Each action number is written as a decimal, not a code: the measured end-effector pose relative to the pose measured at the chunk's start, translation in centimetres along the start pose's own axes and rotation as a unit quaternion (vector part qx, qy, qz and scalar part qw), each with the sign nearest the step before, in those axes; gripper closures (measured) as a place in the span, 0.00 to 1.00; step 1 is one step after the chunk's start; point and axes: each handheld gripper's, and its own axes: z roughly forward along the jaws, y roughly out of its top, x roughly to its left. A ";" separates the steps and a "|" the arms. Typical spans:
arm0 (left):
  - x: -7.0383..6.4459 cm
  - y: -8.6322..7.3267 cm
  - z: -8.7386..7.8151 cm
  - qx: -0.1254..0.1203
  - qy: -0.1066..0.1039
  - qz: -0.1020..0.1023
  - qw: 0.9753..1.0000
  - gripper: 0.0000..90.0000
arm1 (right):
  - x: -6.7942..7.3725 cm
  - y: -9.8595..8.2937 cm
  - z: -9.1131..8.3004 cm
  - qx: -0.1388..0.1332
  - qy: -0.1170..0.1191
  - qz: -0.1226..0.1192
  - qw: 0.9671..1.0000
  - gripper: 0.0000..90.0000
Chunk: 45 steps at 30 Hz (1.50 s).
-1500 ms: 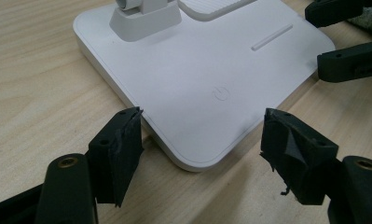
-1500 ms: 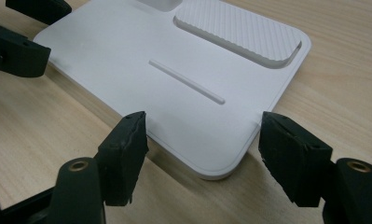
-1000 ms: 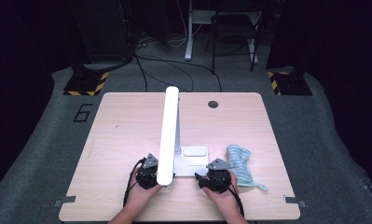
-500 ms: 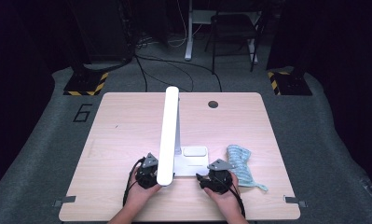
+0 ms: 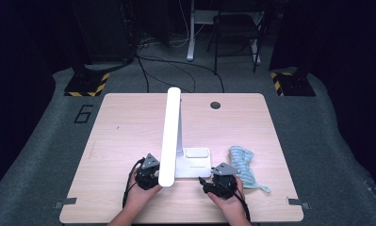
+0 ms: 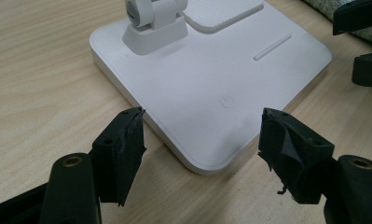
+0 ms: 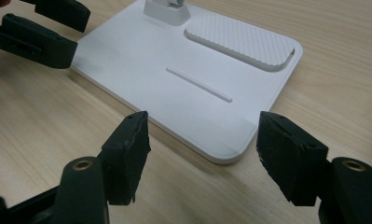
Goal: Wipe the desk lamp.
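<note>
White desk lamp (image 5: 171, 136) stands at lower centre of the high view, near the front edge of the table (image 5: 129, 117). Its flat base (image 6: 211, 88) carries a power symbol (image 6: 228, 101), a thin slot (image 7: 198, 84) and a ribbed pad (image 7: 239, 42). The long light bar runs up the frame from its near end, low at the base, to the middle of the table; the hinge block (image 6: 153, 21) sits at the upper left of the left gripper view.

Left gripper (image 6: 202, 140): jaws wide apart, holding nothing, set off the near corner of the base, which lies between and just beyond the tips. Right gripper (image 7: 202, 142): jaws likewise wide and empty, facing the other near corner. Neither touches the lamp.

A blue-green cloth (image 5: 244, 167) lies just right of the base, beside the right gripper.

Judgement: approach step, both grippers lined up on the base, no grasp yet. The next move likely calls for either pinning the base with one gripper or reaching for the cloth; the thin base edge leaves little to grip.
</note>
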 end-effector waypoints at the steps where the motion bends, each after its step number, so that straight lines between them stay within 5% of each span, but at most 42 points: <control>1: 0.0 0.0 0.0 0.000 -0.002 -0.001 1.000 0.35 | 0.1 0.0 -0.2 0.000 0.002 0.006 1.000 0.38; 10: -0.1 0.1 -0.4 -0.003 0.000 0.004 1.000 0.35 | 0.1 0.7 -2.8 -0.019 0.022 0.011 1.000 0.37; 20: 0.0 0.1 -0.6 -0.006 0.000 0.000 1.000 0.35 | -2.0 0.9 -4.3 -0.012 0.009 0.007 1.000 0.38; 29: 0.4 0.1 -0.7 -0.008 0.005 -0.001 1.000 0.35 | -2.4 -0.4 -3.8 -0.009 0.004 0.018 1.000 0.39; 39: 1.0 0.1 -1.0 -0.021 0.010 -0.029 0.999 0.35 | -2.2 -1.2 -2.9 0.004 0.024 0.027 0.999 0.39; 45: 1.4 0.1 -1.3 -0.023 0.016 -0.025 0.999 0.35 | -2.0 -1.3 -2.5 0.009 0.030 0.035 0.999 0.39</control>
